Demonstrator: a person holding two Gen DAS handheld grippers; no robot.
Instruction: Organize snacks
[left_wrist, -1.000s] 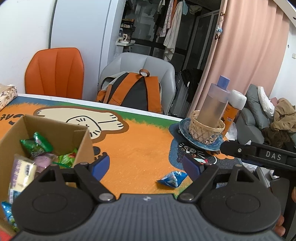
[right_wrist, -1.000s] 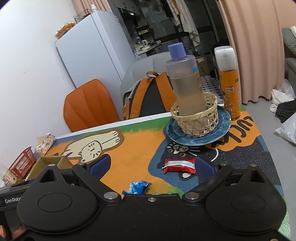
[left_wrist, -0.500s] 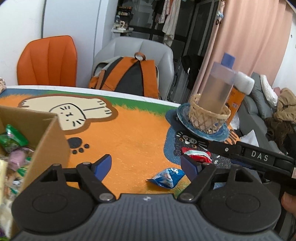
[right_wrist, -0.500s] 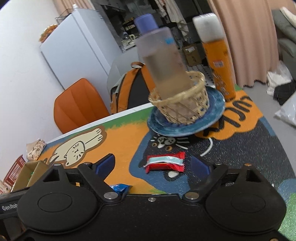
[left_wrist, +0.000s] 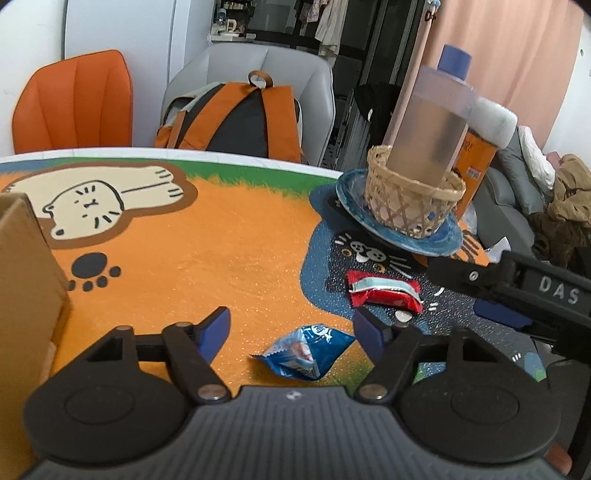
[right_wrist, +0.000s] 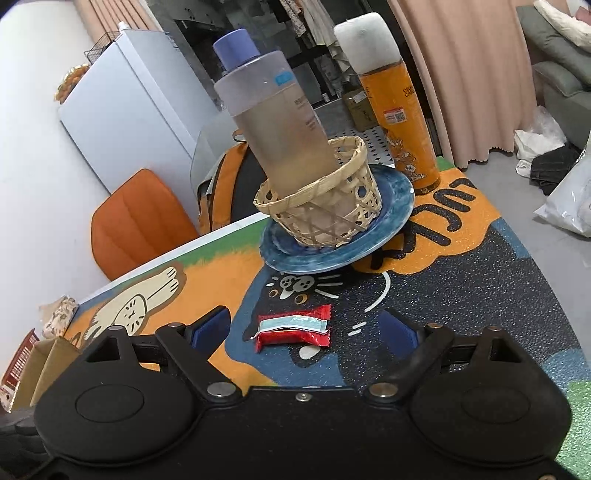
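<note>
Both grippers were down over the mat (left_wrist: 229, 240): my left gripper (left_wrist: 291, 328), jaws just closing in but touching nothing, framed the blue snack packet (left_wrist: 303, 350); my right gripper (right_wrist: 306, 328) sat wide around the red snack packet (right_wrist: 293, 328), cardboard box (left_wrist: 26, 280) off left.

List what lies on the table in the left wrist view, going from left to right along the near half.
cardboard box → blue snack packet → red snack packet → right gripper, coming in from the right edge.
</note>
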